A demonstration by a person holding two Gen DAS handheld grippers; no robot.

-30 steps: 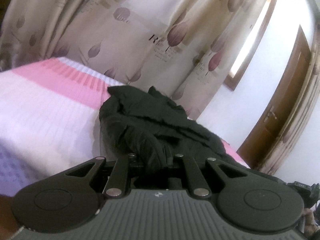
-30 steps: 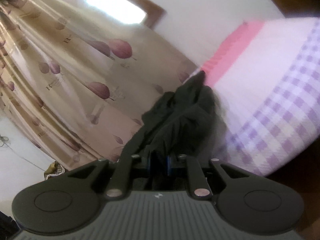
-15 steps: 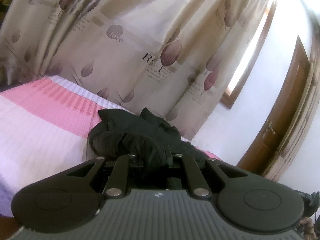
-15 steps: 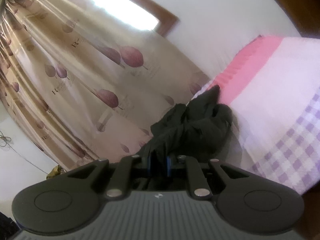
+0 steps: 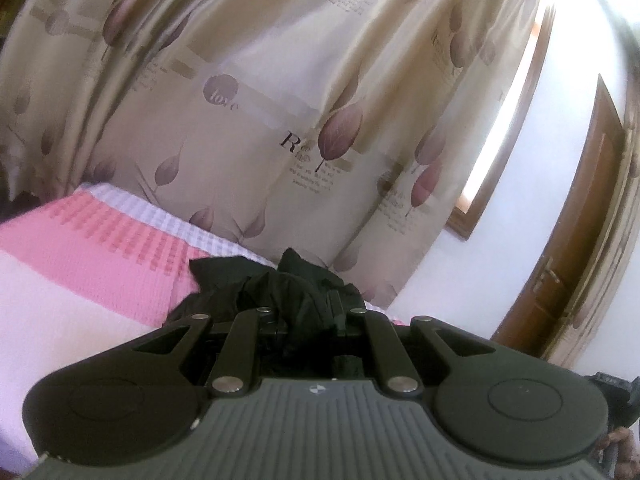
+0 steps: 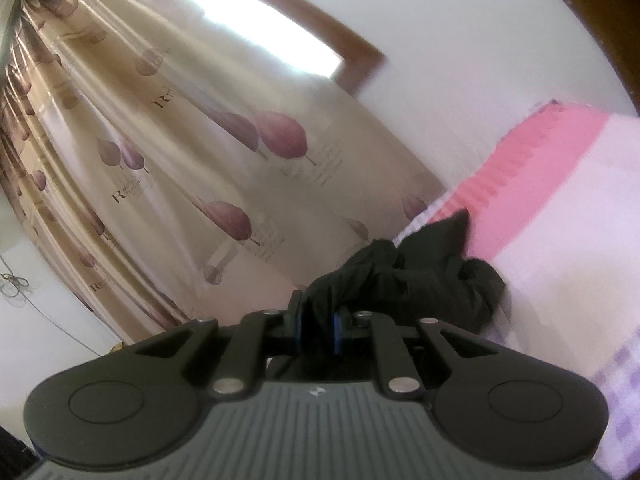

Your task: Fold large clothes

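A black garment point(image 5: 280, 288) lies bunched on the far part of the bed, seen past the left gripper point(image 5: 306, 322), which is shut on a fold of it; the cloth covers its fingertips. In the right wrist view the same black garment point(image 6: 420, 280) stretches from the bed toward the right gripper point(image 6: 318, 326), whose blue-edged pads pinch a fold of the cloth. Both grippers are raised and point roughly level at the curtain.
The bed point(image 5: 72, 264) has a pink, white and lilac-checked cover point(image 6: 560, 208). A beige curtain point(image 5: 280, 100) with purple leaves hangs behind it. A bright window point(image 6: 260, 28) and a brown door point(image 5: 568, 248) stand at the wall.
Both grippers have risen with the garment in their grip. The bed has sunk lower in both views and more curtain shows. The cloth looks pulled up and more bunched.
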